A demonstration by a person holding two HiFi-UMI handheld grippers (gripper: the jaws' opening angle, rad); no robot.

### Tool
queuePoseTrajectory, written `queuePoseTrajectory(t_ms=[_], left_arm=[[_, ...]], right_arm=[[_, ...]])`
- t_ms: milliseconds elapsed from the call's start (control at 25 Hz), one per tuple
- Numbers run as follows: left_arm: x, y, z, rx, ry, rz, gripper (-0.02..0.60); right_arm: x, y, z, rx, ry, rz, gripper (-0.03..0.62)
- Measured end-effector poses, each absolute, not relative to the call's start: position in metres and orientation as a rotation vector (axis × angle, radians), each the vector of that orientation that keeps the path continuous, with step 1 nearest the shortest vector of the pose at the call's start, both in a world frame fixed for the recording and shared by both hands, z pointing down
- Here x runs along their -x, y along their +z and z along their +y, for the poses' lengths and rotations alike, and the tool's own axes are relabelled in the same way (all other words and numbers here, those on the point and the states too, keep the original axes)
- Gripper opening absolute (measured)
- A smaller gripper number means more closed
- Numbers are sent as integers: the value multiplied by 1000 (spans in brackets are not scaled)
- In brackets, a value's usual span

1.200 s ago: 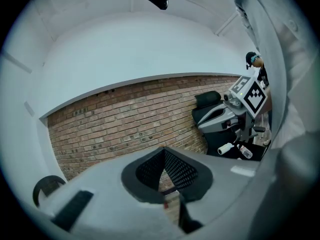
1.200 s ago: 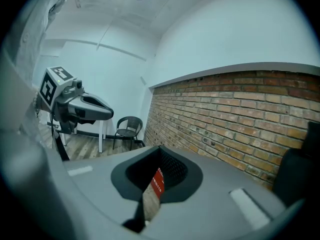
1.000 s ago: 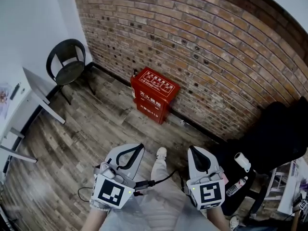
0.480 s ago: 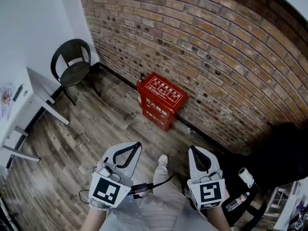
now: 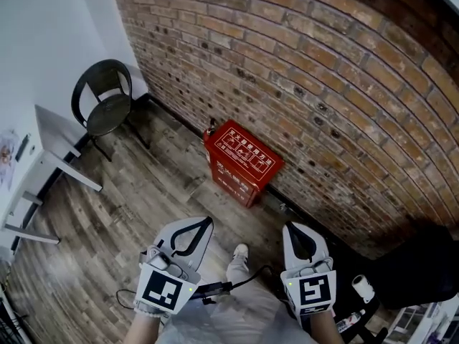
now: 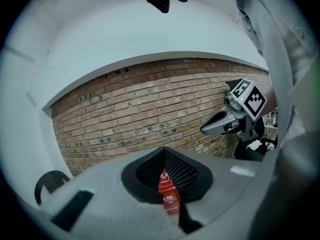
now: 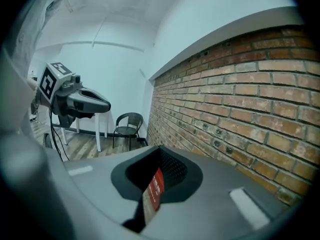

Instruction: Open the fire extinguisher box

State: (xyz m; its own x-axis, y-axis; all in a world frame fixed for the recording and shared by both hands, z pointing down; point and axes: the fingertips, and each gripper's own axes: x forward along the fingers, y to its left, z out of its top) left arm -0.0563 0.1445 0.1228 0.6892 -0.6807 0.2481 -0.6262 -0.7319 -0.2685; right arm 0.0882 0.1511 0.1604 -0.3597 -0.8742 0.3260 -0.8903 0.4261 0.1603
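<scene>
Fingers [image 6: 95, 199] of the left gripper [image 5: 206, 222] are drawn together, leaving only a thin slit between them, and nothing is held there. The fingers [image 7: 235, 184] of the right gripper [image 5: 290, 227] are likewise closed on nothing. Both grippers are held out low in front of the person, side by side and well apart from each other, their tips aimed toward the brick wall [image 5: 323, 77], each with its marker cube [image 5: 163, 292] nearest the person. The red fire extinguisher box [image 5: 244, 162] stands on the wooden floor [image 5: 129, 199] with its back against the foot of that wall, ahead of the grippers and between their two lines of aim, clear of both. Its lid is down, with white lettering across the top and the front. Through the slit of each pair of fingers a narrow strip of the red box shows, far off rather than gripped. A black chair [image 5: 104, 99] sits in the corner to the left, where the brick meets a white wall, and a white worktop [image 5: 54, 145] on thin legs stands nearer along the left side. One of the person's shoes [image 5: 240, 252] shows on the floor between the grippers, and a dark cable [image 5: 240, 282] runs from the left gripper across the person's leg.
</scene>
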Motion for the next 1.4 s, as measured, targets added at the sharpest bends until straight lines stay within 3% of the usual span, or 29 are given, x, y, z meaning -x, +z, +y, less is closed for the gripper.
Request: queuePoseTrajectory(t_ms=[440, 1400], left_arm=[[21, 126, 54, 2728, -527, 1081, -5], [10, 102, 0, 2672, -494, 1060, -5]], right_arm=[[-116, 171, 64, -1455, 107, -2338, 6], [-126, 139, 12, -1504, 16, -2364, 6]])
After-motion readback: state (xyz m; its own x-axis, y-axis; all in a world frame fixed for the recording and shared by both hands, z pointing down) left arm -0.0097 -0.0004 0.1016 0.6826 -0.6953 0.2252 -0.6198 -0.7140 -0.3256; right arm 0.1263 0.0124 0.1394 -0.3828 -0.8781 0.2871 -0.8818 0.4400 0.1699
